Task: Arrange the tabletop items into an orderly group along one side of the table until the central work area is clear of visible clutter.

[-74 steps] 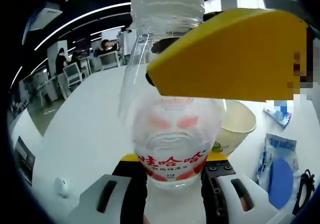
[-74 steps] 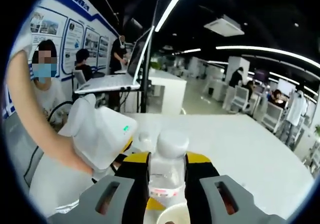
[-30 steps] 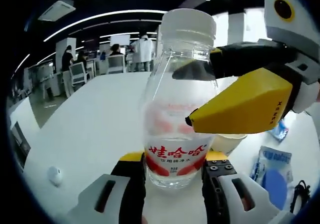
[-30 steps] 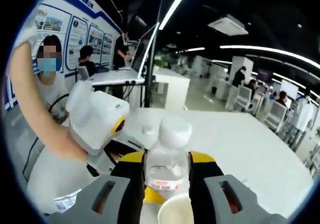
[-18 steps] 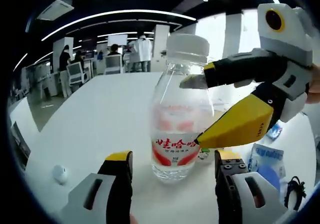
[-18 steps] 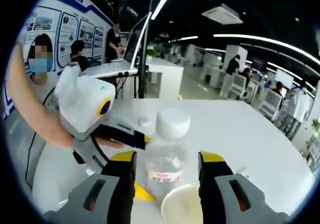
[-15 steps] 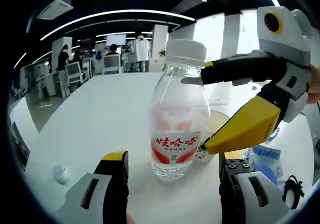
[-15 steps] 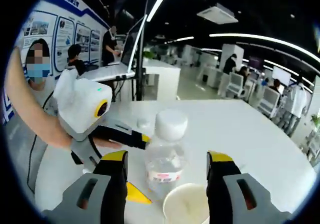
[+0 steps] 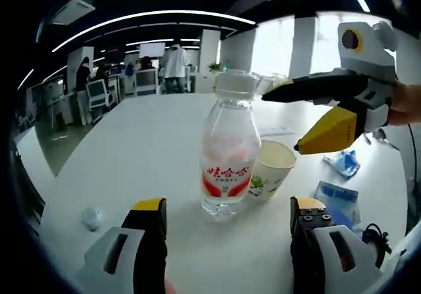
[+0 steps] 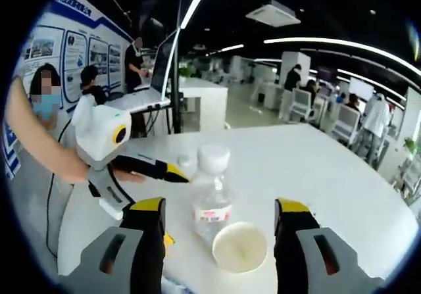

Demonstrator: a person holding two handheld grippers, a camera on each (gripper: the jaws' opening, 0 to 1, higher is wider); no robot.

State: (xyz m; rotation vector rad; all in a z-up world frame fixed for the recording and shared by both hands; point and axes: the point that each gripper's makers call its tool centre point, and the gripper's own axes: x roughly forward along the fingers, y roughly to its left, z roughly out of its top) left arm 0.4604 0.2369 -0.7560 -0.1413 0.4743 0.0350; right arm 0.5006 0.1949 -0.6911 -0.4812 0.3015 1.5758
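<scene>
Both tongs, left [image 9: 227,231] and right [image 10: 220,241], now wide open, empty, backed off; clear red-labelled plastic bottle [image 9: 228,156] released upright beside white paper cup [image 9: 273,169], seemingly touching — placement done.

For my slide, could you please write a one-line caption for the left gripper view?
Both grippers open: water bottle stands upright on the white table beside a paper cup, released.

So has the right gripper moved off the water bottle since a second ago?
Yes. The right gripper was clamped on the water bottle and has opened and drawn back from it; the bottle stands beside the paper cup.
</scene>
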